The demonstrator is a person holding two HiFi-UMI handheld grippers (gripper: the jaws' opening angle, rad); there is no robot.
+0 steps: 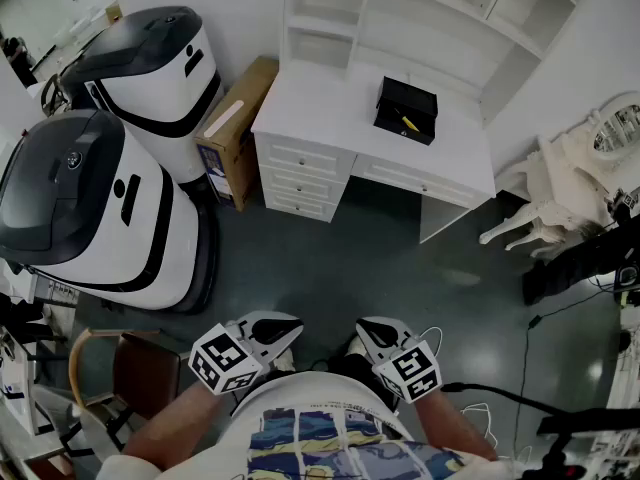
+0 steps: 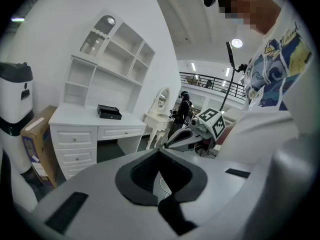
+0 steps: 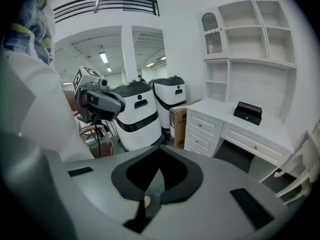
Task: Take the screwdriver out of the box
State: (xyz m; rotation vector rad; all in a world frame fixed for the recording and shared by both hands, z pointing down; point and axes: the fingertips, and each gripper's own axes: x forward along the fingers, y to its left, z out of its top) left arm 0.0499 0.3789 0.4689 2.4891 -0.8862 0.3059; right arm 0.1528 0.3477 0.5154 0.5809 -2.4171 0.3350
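A black box [image 1: 405,109] stands with its lid up on the white desk [image 1: 330,108], far ahead of me. Inside it a small yellow streak shows, probably the screwdriver [image 1: 408,123]. The box also appears closed-looking and small in the left gripper view [image 2: 109,112] and the right gripper view [image 3: 248,113]. Both grippers hang close to my body above the floor, well short of the desk. My left gripper [image 1: 262,336] [image 2: 159,150] is shut with nothing in it. My right gripper [image 1: 378,338] [image 3: 160,150] is shut and holds nothing too.
Two large white-and-black machines [image 1: 150,58] [image 1: 80,198] stand at the left, a cardboard carton [image 1: 235,133] leaning beside the desk drawers. A shelf hutch [image 1: 400,8] rises behind the desk. A white ornate chair [image 1: 560,188] is at right, a wooden chair [image 1: 110,368] at lower left.
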